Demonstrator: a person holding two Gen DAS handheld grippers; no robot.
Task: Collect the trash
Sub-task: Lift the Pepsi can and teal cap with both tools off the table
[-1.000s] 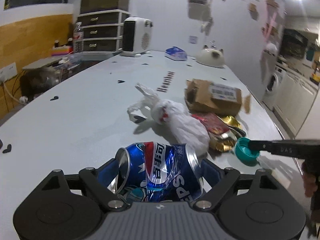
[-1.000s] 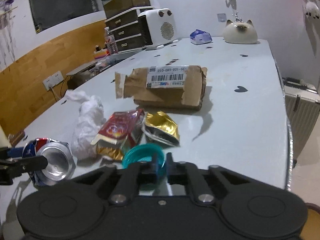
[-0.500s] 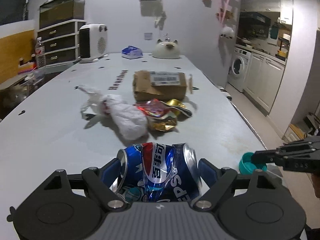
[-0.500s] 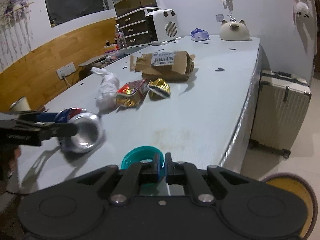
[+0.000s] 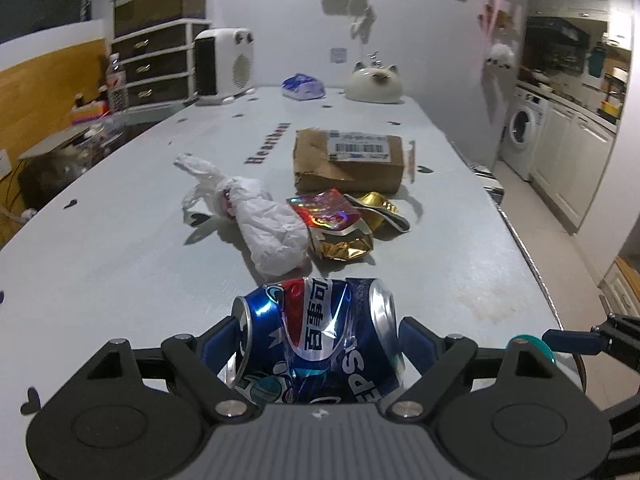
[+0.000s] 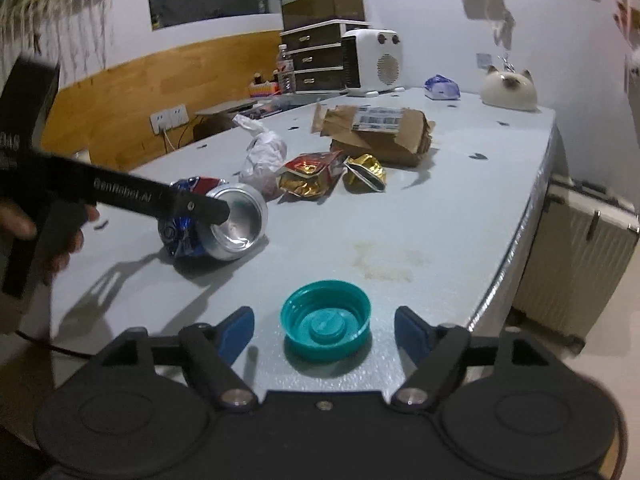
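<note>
This is a lived-in home. A washing machine (image 5: 520, 136) stands under white kitchen cabinets (image 5: 572, 160) off to one side, and a space heater (image 5: 224, 66), plastic drawer unit (image 5: 156, 66), cat-shaped ornament (image 5: 374, 84) and suitcase (image 6: 576, 264) surround the long pale surface (image 5: 120, 264).

You see: can (image 5: 320, 336) – dented glossy metal, bright bare base | cap (image 6: 325, 320) – smooth teal plastic | bag (image 5: 268, 224) – thin crinkled white plastic | wrappers (image 5: 336, 228) – shiny foil | box (image 5: 348, 160) – torn matt cardboard, paper label | table (image 5: 120, 248) – smooth, pale, stained.
</note>
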